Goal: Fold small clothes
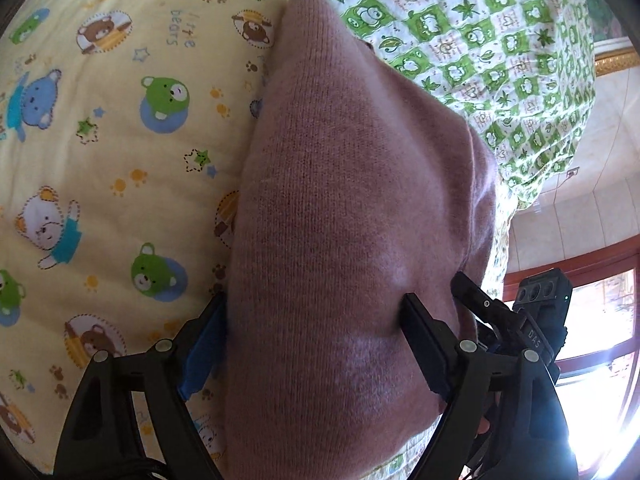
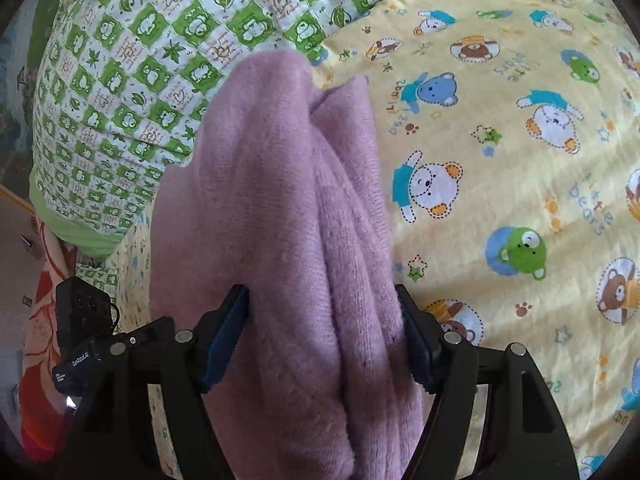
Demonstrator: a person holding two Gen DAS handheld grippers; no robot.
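Observation:
A pink knit garment [image 1: 344, 216] is held up over the yellow bear-print sheet [image 1: 100, 168]. My left gripper [image 1: 316, 312] is shut on a thick bundle of it; the cloth fills the gap between the fingers and hangs forward. In the right wrist view the same pink garment [image 2: 280, 200] shows in several folded layers, and my right gripper [image 2: 324, 320] is shut on those layers. The right gripper's body [image 1: 536, 320] shows beside the cloth in the left wrist view, and the left gripper's body [image 2: 84, 344] shows at lower left in the right wrist view.
A green-and-white frog-print quilt [image 2: 140, 80] lies bunched beyond the garment, also seen in the left wrist view [image 1: 480, 40]. The yellow sheet [image 2: 520, 200] spreads to the right. A window with a red frame [image 1: 592, 320] and a tiled wall lie past the bed edge.

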